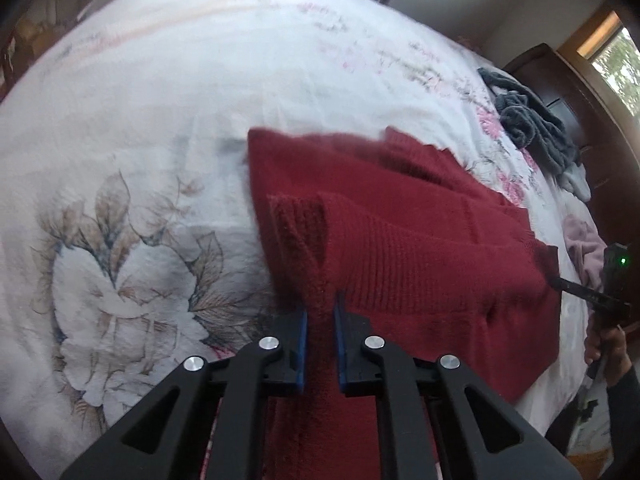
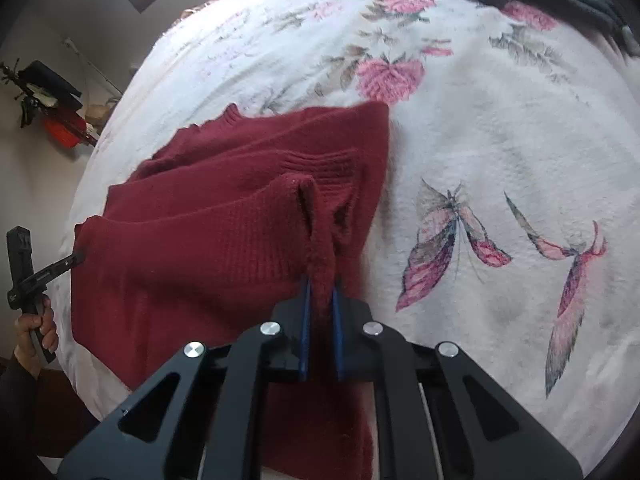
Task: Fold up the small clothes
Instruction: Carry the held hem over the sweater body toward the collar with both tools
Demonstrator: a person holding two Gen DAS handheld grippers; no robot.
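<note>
A dark red knit sweater (image 1: 404, 240) lies partly folded on a white floral blanket (image 1: 160, 100). My left gripper (image 1: 321, 312) is shut on a bunched corner of its ribbed edge, lifting it off the bed. In the right wrist view the same red sweater (image 2: 208, 240) spreads to the left, and my right gripper (image 2: 320, 284) is shut on the opposite bunched corner. Each view also shows the other gripper at its edge: the right gripper (image 1: 558, 282) and the left gripper (image 2: 78, 258) pinch the cloth there. The sweater hangs stretched between them.
A dark grey garment (image 1: 532, 124) and a pale pink garment (image 1: 584, 248) lie near the bed's right side, with dark wooden furniture (image 1: 576, 92) behind. A hand (image 2: 36, 332) holds the left gripper's handle. Clutter sits by the wall (image 2: 52, 100). Butterfly prints mark the blanket (image 2: 520, 160).
</note>
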